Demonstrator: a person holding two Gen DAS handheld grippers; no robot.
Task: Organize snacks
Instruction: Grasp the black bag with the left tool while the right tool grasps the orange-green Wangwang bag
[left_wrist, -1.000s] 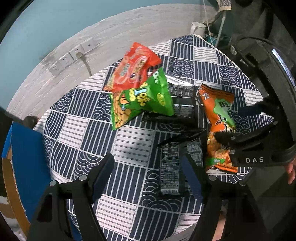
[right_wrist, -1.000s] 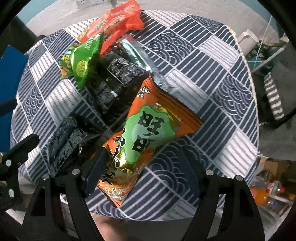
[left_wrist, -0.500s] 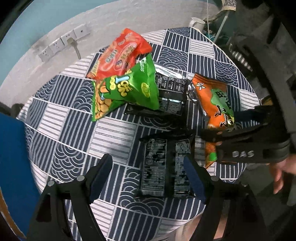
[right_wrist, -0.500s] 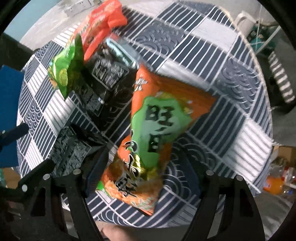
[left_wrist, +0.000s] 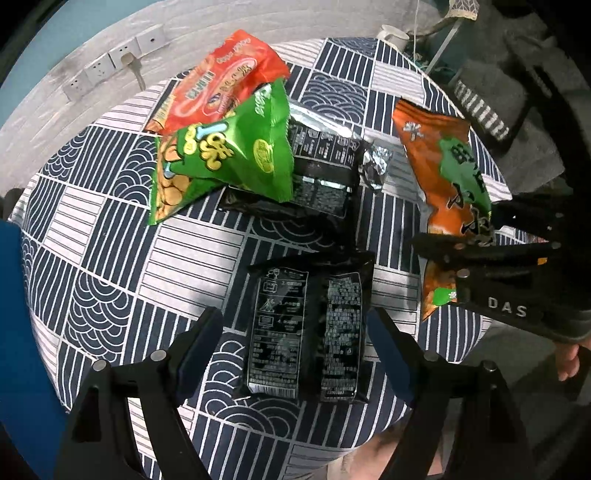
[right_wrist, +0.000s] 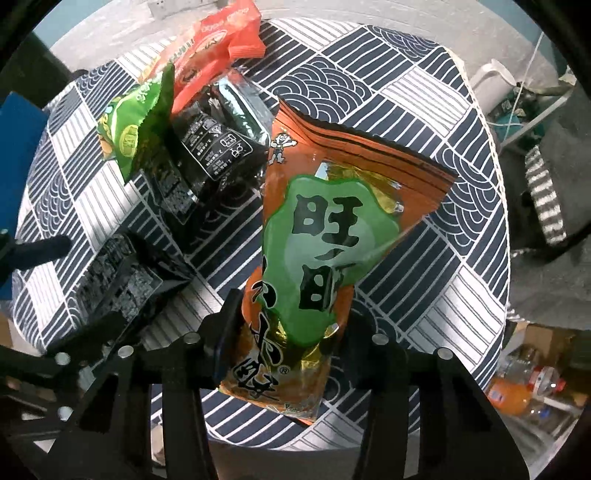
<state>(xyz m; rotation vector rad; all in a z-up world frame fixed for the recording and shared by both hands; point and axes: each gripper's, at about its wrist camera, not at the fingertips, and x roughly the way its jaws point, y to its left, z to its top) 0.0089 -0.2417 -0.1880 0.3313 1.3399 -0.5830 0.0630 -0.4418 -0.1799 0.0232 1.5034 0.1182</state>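
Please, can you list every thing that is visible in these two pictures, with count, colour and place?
Table: one, navy and white patterned cloth, under all snacks.
Red bag: one, far side, partly under the green bag.
Green bag: one, leaning on the red bag and a black pack.
Black packs: two; far pack at centre, near pack between the left tongs' fingers.
Orange bag: one, orange with green label, held on the right.
Sockets: white, on the wall.
Mug: one, white, beyond the table.
Left tongs: open.
Right tongs: shut on the orange bag.
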